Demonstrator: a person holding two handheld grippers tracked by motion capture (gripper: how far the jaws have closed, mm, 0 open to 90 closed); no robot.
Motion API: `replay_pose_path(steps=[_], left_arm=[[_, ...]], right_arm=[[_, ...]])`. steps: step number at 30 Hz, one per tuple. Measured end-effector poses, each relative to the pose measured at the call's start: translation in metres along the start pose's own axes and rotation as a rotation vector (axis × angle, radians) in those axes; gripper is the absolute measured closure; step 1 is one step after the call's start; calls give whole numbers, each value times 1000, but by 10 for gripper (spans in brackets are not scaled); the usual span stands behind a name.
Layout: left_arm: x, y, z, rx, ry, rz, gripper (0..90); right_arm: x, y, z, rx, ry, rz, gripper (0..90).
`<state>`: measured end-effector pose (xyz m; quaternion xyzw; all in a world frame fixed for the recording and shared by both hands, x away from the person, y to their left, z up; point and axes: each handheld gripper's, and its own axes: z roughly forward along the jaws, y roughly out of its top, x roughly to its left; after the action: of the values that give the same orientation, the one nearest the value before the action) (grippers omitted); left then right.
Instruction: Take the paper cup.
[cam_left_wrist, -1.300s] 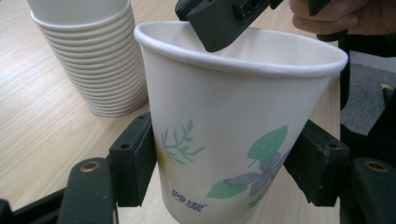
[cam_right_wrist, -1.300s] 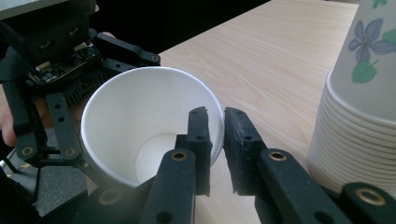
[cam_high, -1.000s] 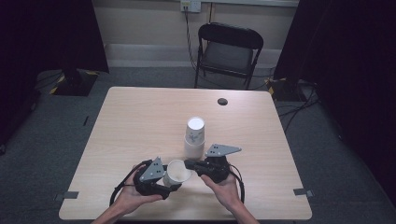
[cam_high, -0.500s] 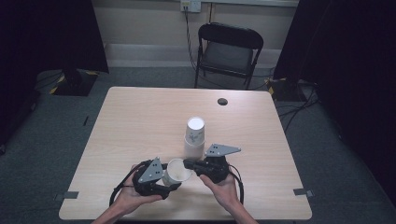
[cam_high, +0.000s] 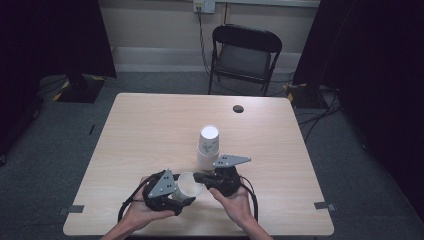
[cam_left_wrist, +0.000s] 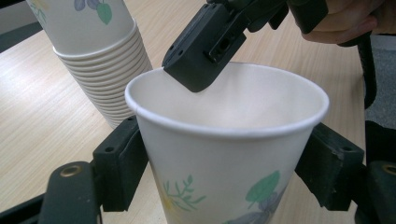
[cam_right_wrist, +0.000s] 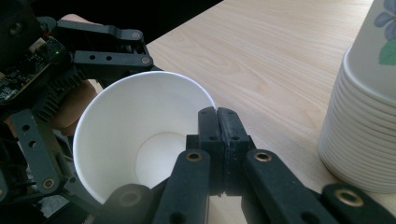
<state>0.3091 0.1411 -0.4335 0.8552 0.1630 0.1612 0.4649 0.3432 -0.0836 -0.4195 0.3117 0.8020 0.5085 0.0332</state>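
Observation:
A white paper cup (cam_high: 187, 186) with a leaf print is held over the near part of the table (cam_high: 150, 130). My left gripper (cam_high: 184, 194) has the cup (cam_left_wrist: 224, 154) between its jaws. Those jaws have just been opening, and the pads (cam_left_wrist: 119, 158) now stand close beside the cup's walls without squeezing it. My right gripper (cam_high: 197, 177) comes in from the right and is shut on the cup's far rim (cam_left_wrist: 198, 65). In the right gripper view its jaws (cam_right_wrist: 217, 121) pinch the rim of the cup (cam_right_wrist: 140, 140). A stack of the same cups (cam_high: 208, 145) stands upside down just behind.
The cup stack (cam_right_wrist: 364, 116) is close to my right gripper's right side. A small dark round thing (cam_high: 238, 108) lies near the table's far edge. A black folding chair (cam_high: 245, 55) stands behind the table. Both grippers' cables trail toward the near edge.

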Motion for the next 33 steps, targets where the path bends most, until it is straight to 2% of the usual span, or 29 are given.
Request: replay_pose_path(steps=[7, 14, 22, 30, 33], left_arm=[[-3, -1, 1, 12, 9, 17, 225], [-2, 0, 1, -3, 5, -3, 244], [-1, 3, 4, 10, 7, -1, 234], [1, 5, -1, -33, -7, -44, 294], [2, 5, -3, -41, -10, -45, 301]], right_arm=[[5, -1, 7, 55, -21, -23, 899], [2, -2, 7, 40, -12, -12, 896], [0, -3, 6, 31, -14, -7, 893], [-1, -3, 4, 15, -18, -6, 859], [-1, -3, 3, -5, -14, -13, 836]])
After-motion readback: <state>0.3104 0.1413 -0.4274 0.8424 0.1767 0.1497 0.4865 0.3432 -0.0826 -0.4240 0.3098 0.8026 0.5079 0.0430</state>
